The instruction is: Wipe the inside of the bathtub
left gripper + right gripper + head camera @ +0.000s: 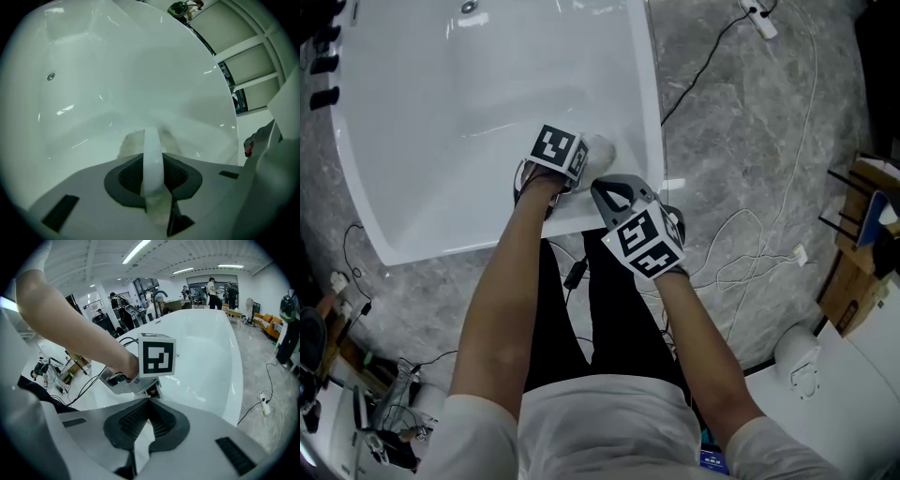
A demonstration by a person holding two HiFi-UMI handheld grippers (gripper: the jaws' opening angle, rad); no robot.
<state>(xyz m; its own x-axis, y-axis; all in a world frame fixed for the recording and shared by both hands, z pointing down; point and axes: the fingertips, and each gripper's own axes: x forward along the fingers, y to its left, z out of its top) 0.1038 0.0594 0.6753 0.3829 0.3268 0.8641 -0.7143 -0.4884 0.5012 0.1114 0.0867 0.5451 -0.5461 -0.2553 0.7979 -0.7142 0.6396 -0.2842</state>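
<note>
Left tongs [153, 140] clamped on white cloth [129, 143]; cloth bunched at tong tips, pressed against bathtub [441, 103] inner side wall near rim. Right tongs [149, 401] together, empty, over tub rim just beside left tongs.

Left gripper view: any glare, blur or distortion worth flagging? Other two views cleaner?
Left gripper view: heavy fisheye, dark corners, greenish cast; small glare streaks on the bathtub; the cloth reads soft, low contrast against white. Right gripper view: fisheye too, ceiling lights curve, focus sharp. Head view: even light, faint sheen on the bathtub, no blur.
</note>
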